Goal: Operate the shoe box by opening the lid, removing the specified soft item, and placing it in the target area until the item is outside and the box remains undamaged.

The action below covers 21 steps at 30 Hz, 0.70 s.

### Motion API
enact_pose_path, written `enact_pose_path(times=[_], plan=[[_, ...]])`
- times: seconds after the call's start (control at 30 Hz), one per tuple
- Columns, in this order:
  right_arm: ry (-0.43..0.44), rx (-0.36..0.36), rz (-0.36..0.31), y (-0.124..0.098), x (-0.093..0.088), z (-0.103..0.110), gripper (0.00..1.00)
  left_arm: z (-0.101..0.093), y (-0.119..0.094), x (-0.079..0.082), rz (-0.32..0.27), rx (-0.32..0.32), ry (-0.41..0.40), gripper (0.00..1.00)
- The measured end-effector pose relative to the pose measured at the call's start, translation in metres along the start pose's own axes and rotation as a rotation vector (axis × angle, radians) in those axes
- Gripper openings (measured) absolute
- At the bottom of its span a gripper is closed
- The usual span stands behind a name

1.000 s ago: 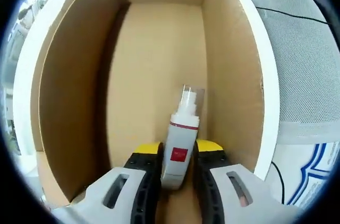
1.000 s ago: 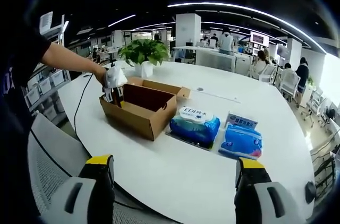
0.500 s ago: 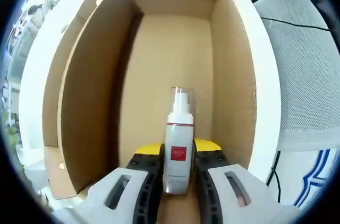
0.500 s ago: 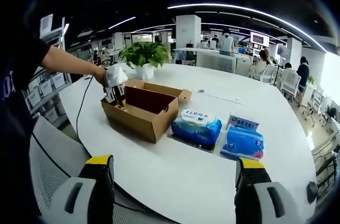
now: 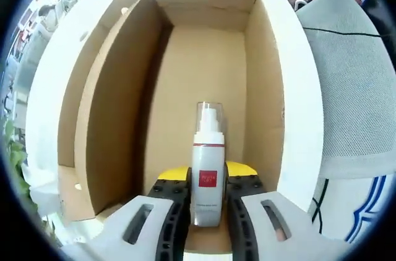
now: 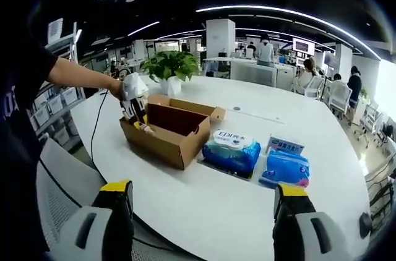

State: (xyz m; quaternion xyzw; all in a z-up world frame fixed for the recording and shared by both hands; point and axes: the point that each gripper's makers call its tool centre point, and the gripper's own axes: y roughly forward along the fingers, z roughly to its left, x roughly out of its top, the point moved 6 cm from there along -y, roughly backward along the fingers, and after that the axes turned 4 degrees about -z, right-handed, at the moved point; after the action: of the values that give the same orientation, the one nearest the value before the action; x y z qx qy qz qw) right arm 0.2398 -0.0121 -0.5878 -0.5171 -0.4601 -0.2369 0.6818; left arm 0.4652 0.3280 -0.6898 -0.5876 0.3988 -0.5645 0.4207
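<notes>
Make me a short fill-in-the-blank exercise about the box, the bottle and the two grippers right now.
1. The left gripper is shut on a spray ____.
2. The cardboard box has its lid ____.
3. The right gripper has its jaws ____.
4. Beside the box lie two packs of wipes, both coloured ____.

Answers: bottle, open, open, blue

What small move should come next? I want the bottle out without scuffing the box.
Probably lift straight up a little more: the left gripper is shut on the spray bottle, which hangs above the open cardboard box, its walls close on both sides. The right gripper waits open.
</notes>
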Motion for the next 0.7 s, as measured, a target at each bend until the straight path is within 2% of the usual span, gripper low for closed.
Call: enact_pose_path(times=[0.4,0.7], plan=[[0.009,0.016,-0.025,0.005,0.009,0.004,0.95,0.001,-0.020,0.003,-0.031,0.027,0.006,0.18],[0.017,0.048,-0.052,0.010,0.018,0.010,0.92,-0.004,-0.033,0.014,-0.076,0.041,0.019,0.18]])
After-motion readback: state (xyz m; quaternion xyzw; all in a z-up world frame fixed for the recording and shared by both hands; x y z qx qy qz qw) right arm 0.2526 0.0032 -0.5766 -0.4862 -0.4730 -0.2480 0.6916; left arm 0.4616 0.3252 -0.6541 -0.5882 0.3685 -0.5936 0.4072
